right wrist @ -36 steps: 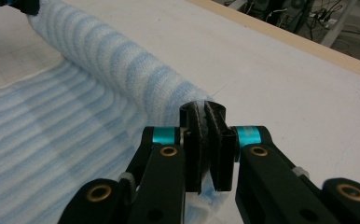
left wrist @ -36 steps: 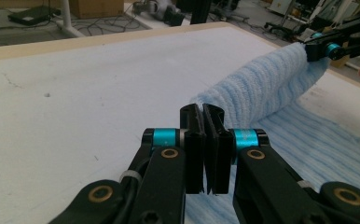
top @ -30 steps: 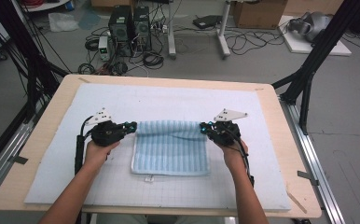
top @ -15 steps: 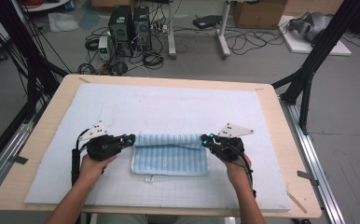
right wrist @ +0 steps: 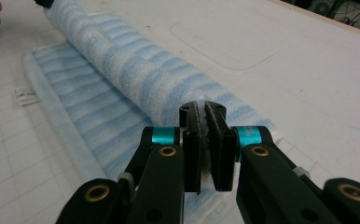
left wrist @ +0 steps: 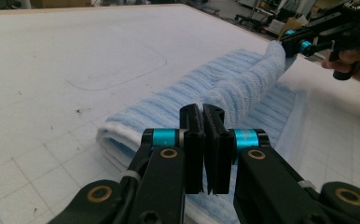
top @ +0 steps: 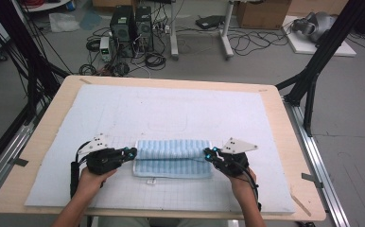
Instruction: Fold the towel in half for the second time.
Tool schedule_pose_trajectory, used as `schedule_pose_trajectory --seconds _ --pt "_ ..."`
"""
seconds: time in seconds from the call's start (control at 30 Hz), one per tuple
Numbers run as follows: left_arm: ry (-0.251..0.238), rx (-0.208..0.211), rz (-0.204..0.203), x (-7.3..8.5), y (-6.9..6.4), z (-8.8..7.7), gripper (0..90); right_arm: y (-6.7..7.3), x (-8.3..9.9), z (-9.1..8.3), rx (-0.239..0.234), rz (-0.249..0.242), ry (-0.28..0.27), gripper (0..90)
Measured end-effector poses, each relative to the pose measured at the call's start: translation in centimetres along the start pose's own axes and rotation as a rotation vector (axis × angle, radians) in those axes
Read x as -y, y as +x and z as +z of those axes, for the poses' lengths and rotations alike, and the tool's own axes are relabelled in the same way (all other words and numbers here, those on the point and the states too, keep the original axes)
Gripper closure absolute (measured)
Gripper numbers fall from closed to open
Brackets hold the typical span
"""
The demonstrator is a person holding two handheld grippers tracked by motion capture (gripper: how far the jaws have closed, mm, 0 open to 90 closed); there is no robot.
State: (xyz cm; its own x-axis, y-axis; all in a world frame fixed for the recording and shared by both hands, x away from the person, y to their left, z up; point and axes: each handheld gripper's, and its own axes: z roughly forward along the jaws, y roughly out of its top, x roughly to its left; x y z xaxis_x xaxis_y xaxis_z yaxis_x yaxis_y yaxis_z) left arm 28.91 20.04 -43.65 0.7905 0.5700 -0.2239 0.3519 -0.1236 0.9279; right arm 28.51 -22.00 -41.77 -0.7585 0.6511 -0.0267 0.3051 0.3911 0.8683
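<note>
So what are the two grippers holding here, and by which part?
Both hold the blue striped towel: the left gripper pinches one end of its folded-over edge, the right gripper the opposite end.

**Striped Towel Pinched at Both Ends**

The left tongs [left wrist: 202,116] stood closed on the near end of a blue-and-white striped towel [left wrist: 243,88], the black jaws pressed together with a fold of cloth caught between them. From there the towel ran away as a raised, rolled ridge (its lower layer lay flat beneath) to the far end, where the right tongs [left wrist: 287,44] gripped it, a hand [left wrist: 355,63] behind them. Everything rested on the white gridded mat [left wrist: 75,70] covering the table.
</note>
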Motion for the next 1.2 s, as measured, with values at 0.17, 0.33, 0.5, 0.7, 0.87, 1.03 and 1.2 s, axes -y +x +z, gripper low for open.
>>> schedule_pose_trajectory --seconds 0.17,0.33,0.5,0.7,0.87,1.03,1.2 --pt "0.013 0.02 0.013 0.6 -0.8 -0.4 86.4 0.7 0.5 -0.3 0.008 -0.021 0.008 85.4" --pt "0.04 0.011 0.019 1.3 -1.0 -0.4 86.0 1.1 1.2 -0.2 -0.005 -0.027 0.026 84.4" --pt "0.04 0.03 -0.002 1.6 -0.9 -0.8 80.7 1.5 1.4 -0.5 -0.012 -0.038 0.034 77.4" --pt "0.001 -0.015 -0.05 0.8 -0.5 -1.4 55.4 1.0 1.2 -1.7 -0.027 0.014 -0.025 61.4" --pt "-0.051 -0.054 -0.058 -0.5 0.2 -1.4 48.1 -0.3 1.0 -2.4 0.013 0.093 -0.098 55.9" --pt "-0.023 -0.072 -0.067 -0.6 0.5 -0.1 48.0 -0.1 0.4 -0.5 0.025 0.072 -0.019 62.4" --pt "0.003 -0.067 -0.072 -0.2 0.6 1.0 52.2 1.0 0.4 1.4 -0.037 0.059 0.069 65.3"
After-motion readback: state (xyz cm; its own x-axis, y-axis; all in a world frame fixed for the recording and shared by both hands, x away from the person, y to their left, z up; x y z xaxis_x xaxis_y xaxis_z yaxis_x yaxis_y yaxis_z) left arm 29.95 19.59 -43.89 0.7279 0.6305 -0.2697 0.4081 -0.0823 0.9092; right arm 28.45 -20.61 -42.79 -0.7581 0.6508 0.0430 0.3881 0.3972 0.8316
